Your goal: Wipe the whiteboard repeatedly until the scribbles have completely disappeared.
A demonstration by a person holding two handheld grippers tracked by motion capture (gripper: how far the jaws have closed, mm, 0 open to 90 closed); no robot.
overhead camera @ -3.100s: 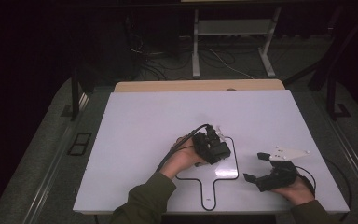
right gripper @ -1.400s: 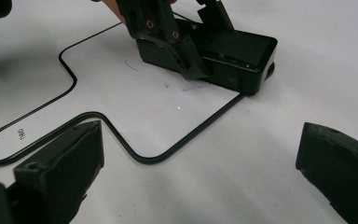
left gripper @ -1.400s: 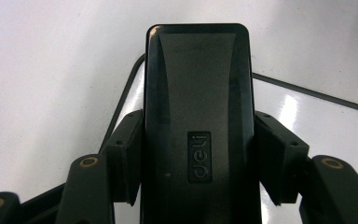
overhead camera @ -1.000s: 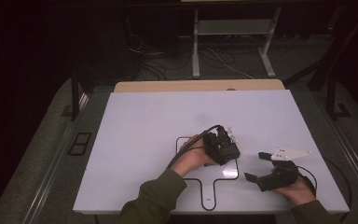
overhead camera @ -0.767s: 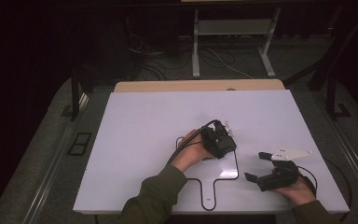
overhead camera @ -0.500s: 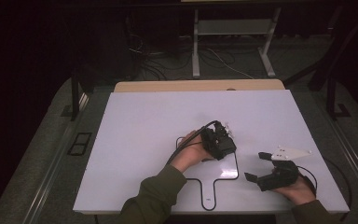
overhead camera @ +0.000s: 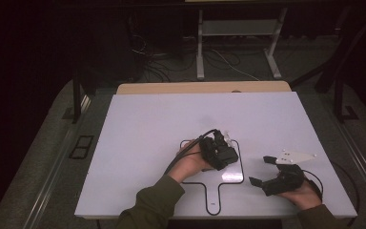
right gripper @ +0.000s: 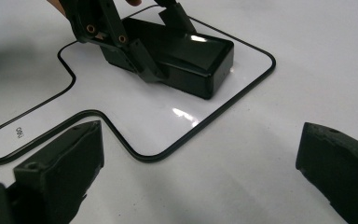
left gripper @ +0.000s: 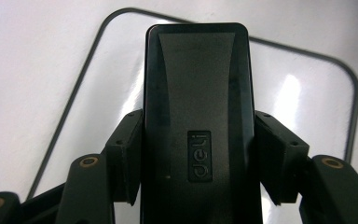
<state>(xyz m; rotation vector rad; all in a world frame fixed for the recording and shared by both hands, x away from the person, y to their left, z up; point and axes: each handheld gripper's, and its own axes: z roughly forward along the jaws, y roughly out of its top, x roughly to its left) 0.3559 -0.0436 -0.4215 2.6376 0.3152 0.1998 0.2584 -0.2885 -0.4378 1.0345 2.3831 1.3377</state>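
1. The glossy black oblong plastic box with a raised "deli" badge (left gripper: 196, 121) sits between the pads of the left gripper (overhead camera: 220, 151). The jaws are pressed in on its two long sides, so it is pinched, not loose.

2. In the high view the box is at centre-right of the frame, inside the square part of a black paddle-shaped outline (overhead camera: 242, 172) drawn on the white table (overhead camera: 147, 138). In the right gripper view the box (right gripper: 186, 51) lies flat at upper centre, with its underside apparently on the table.

3. Its long axis runs straight away from the left gripper, along the line of the jaws; the far short end points to the top of the left gripper view. My judgement is that any set-down or release turns on this: the box lies ahead of the hand, gripped at its near half.

4. The right gripper (overhead camera: 277, 177) rests at lower right of the high view, well apart from the box, its jaws spread with nothing between them. The left hand (overhead camera: 190, 164) is clearly the nearer one.

5. The near end of the box is cut off at the bottom of the left gripper view. Whether it bears full weight on the table is hard to make out, and a small mark inside the outline's handle is too small to read.
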